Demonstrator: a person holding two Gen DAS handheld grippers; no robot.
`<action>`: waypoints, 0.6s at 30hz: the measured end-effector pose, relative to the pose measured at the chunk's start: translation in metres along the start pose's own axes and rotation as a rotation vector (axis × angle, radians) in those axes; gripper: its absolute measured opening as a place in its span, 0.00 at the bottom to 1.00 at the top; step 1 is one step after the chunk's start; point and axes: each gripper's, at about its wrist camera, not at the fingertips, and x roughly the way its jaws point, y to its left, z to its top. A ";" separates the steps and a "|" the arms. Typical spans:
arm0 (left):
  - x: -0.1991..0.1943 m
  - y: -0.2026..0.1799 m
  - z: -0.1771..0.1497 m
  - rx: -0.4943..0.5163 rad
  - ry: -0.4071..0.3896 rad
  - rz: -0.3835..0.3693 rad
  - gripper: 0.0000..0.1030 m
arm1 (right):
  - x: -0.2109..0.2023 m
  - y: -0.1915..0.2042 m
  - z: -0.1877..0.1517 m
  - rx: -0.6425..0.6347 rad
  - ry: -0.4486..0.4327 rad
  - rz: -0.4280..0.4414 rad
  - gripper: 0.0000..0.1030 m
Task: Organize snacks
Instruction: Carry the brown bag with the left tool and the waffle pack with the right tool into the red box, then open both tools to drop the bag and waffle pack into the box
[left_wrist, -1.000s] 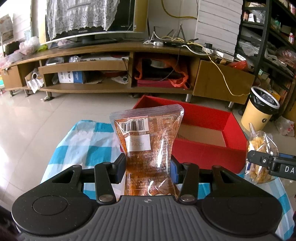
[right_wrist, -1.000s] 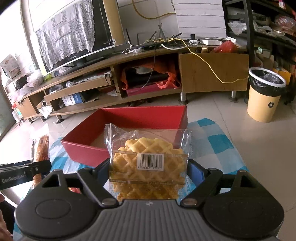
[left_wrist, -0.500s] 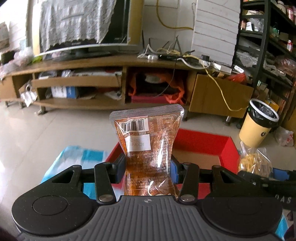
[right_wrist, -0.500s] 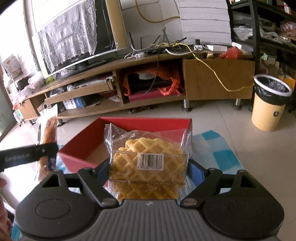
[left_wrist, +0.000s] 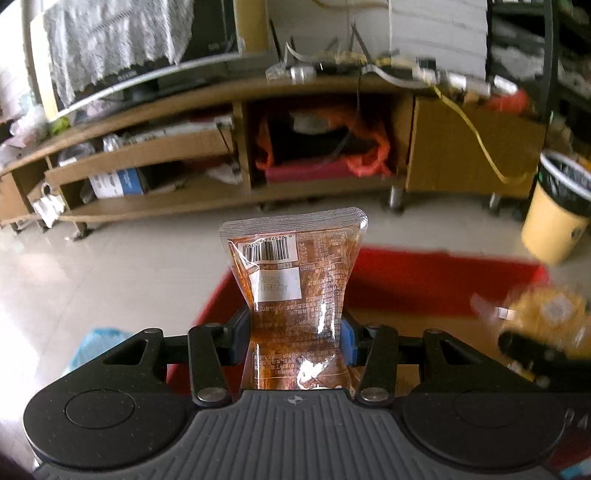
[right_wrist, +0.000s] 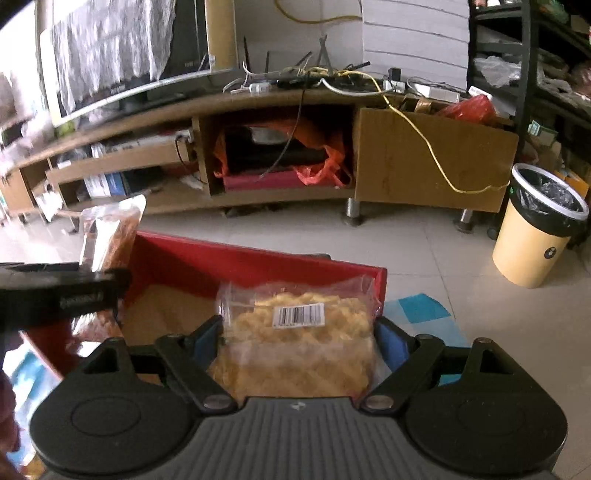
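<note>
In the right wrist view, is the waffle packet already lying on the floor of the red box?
No, the waffle packet is clamped in the right gripper above the red box.

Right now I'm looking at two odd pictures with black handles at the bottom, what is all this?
These are two hand-held grippers, each with a camera looking along its fingers. In the left camera's picture, the left gripper pinches a brown snack pouch. In the right camera's picture, the right gripper pinches a waffle biscuit packet. Both hang over a red box, which sits on a blue checked cloth. Its cardboard floor shows bare where visible. Behind are a TV stand and a yellow bin.
</note>
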 end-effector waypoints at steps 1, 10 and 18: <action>0.003 0.001 -0.005 0.005 0.016 0.008 0.54 | 0.002 0.003 -0.001 -0.030 -0.003 -0.012 0.80; -0.019 0.012 -0.025 0.033 0.069 0.021 0.60 | -0.012 0.016 -0.018 -0.149 -0.008 -0.014 0.80; -0.037 0.014 -0.033 0.052 0.126 0.005 0.58 | -0.018 0.023 -0.021 -0.216 0.025 -0.007 0.80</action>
